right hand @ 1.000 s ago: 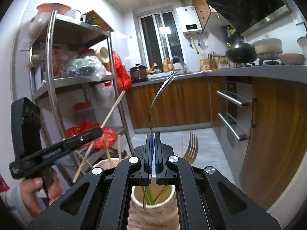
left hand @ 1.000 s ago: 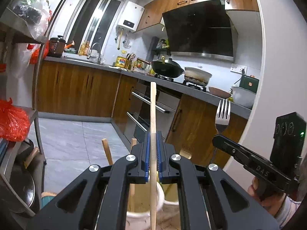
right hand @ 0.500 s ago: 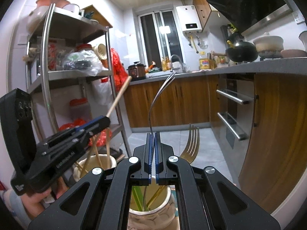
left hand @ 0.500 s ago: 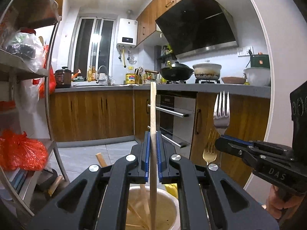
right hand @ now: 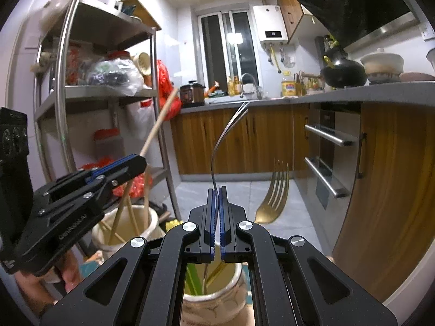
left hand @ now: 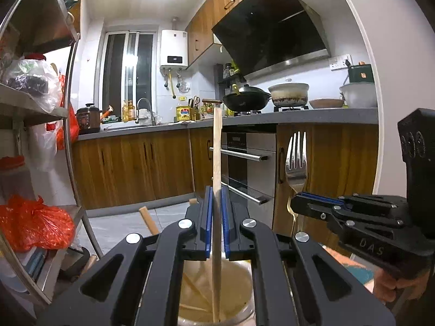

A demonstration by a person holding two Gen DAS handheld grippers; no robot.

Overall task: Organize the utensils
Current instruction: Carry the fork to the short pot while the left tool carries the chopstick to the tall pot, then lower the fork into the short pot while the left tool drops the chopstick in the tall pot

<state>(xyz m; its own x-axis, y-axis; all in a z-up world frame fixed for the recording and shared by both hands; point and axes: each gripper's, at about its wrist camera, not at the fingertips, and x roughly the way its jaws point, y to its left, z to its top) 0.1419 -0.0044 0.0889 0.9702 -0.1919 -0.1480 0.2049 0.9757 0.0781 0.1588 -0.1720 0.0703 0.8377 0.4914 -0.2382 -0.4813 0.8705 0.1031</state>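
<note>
Lowering toward two pale crocks, both grippers have sunk since a second ago, and the left view has rolled level. The left gripper (left hand: 216, 217) has its fingers clamped on a wooden chopstick (left hand: 217, 163), whose lower end now sits inside the left crock (left hand: 244, 277), among other chopsticks. That piece looks nearly delivered; release seems to be what remains. The right gripper (right hand: 216, 217) has its fingers closed on a silver fork (right hand: 225, 141), directly above the patterned crock (right hand: 212, 307) holding a gold fork (right hand: 273, 195). Both held utensils stand close to upright, long axes vertical: the chopstick's free end points up, the fork's tines point up, handle down.
</note>
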